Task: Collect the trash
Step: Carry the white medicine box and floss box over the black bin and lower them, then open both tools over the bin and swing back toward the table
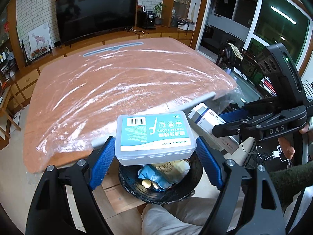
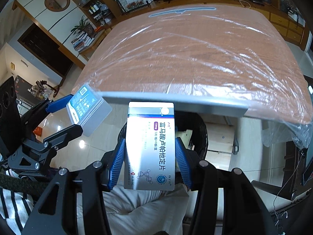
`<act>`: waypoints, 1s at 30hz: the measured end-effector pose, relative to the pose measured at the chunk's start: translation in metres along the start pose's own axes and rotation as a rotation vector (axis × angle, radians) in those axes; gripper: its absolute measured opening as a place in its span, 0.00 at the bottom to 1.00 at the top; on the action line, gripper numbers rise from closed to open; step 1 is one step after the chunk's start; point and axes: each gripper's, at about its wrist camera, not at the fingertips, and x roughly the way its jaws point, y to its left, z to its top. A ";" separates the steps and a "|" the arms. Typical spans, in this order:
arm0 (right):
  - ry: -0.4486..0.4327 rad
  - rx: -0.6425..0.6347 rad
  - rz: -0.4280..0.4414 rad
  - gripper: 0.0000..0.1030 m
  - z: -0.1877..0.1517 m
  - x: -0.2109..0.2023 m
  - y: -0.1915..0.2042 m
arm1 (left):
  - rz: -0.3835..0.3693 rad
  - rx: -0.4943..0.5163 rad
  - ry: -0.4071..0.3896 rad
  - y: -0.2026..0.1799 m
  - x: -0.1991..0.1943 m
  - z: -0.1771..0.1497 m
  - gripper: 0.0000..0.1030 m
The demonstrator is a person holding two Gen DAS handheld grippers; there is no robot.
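Observation:
My left gripper [image 1: 154, 143] is shut on a clear plastic dental floss box [image 1: 154, 135] with a teal label, its blue pads pressing both sides. The box hangs over a black trash bin [image 1: 176, 193] that holds a blue wrapper, yellowish paper and gold caps. My right gripper [image 2: 150, 142] is shut on a white medicine box [image 2: 149, 146] printed with Chinese text, above the same bin [image 2: 201, 133]. In the left wrist view the medicine box [image 1: 207, 117] sits to the right of the floss box. The right wrist view shows the floss box [image 2: 88, 109] at the left.
A wooden table [image 1: 117, 78] under wrinkled clear plastic fills the space ahead; its near edge lies just beyond the bin. A person's light-trousered legs [image 1: 176, 215] are below the grippers. A television [image 1: 95, 13] and cabinets stand behind. Cables [image 1: 273, 154] lie on the floor at right.

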 end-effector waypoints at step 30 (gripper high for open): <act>0.141 -0.041 -0.096 0.49 -0.022 0.107 -0.015 | 0.053 0.040 0.261 0.000 0.105 -0.058 0.81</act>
